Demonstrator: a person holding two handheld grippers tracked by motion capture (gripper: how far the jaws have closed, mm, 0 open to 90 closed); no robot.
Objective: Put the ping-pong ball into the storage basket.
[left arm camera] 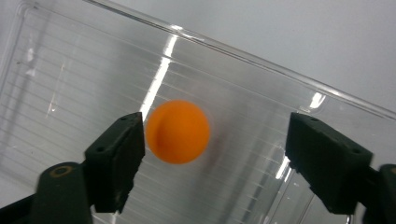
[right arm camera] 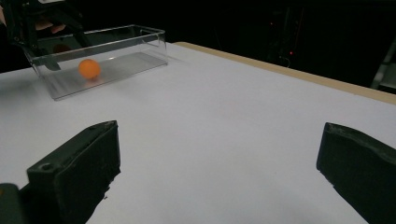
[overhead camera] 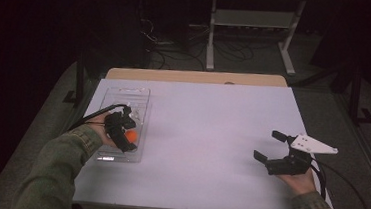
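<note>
Orange ball [left arm camera: 177, 131] seemingly free between left tool's [left arm camera: 212, 156] parted jaws.

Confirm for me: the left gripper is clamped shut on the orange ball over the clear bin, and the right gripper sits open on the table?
Not quite. The left gripper is open, not clamped: in the left gripper view the orange ball lies loose between spread jaws over the clear bin. The right gripper is open, as you said.

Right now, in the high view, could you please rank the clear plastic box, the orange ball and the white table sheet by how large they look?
1. White table sheet, by far the largest.
2. Clear plastic box.
3. Orange ball, smallest, lying inside the box under the left gripper.
</note>
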